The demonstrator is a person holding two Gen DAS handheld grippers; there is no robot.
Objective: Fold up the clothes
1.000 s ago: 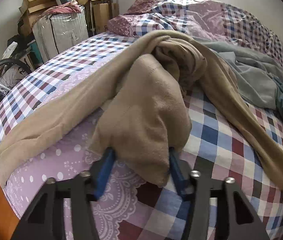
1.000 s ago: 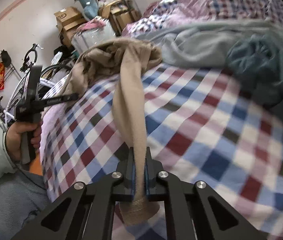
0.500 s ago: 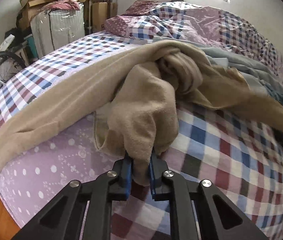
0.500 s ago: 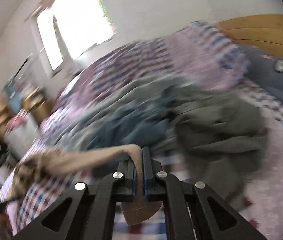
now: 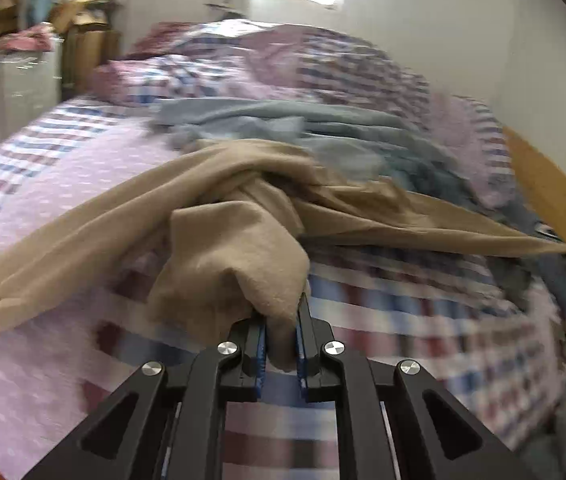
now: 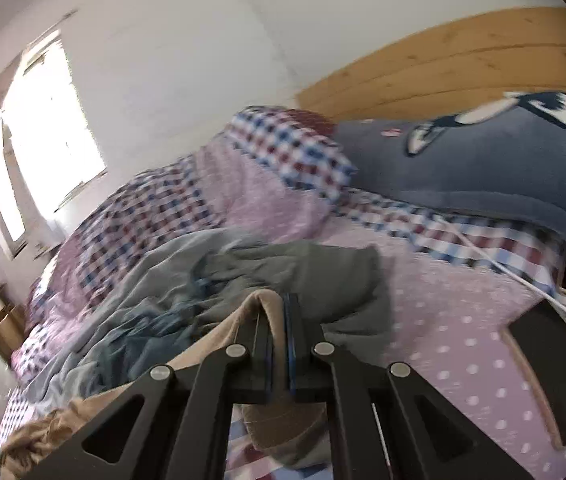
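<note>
- Left wrist view: left gripper (image 5: 281,354) clamped on a thick fold of the tan garment (image 5: 239,248), cloth bunched between the blue pads and spilling forward over the fingers.
- Same view: tan garment twisted into a knot-like bundle near mid-bed, one long band trailing off to the left edge, another stretched taut to the far right (end out of sight there).
- Behind it: grey-blue clothes (image 5: 323,136) heaped on the checked bedspread (image 5: 403,312). Frame smeared by motion; fine detail unreadable.
- Right wrist view: right gripper (image 6: 279,344) pinched tight on a narrow strip of the tan garment (image 6: 211,344), cloth looping over the fingertips and hanging below the jaws; rest trailing down-left towards a crumpled tan mass at the lower corner.
- Beyond: grey garment (image 6: 303,272) on the dotted lilac sheet (image 6: 443,340), blue pillow (image 6: 483,168) against the wooden headboard (image 6: 463,64).
- Step in hand (judgement): spreading, not folding. Garment gripped at two points and drawn taut between them, middle twisted, no flat panel or crease visible.
- Next move calls for: untwisting the middle, laying the cloth flat on a bare stretch of bedspread well clear of the grey-blue heap, both grips held firm meanwhile.
</note>
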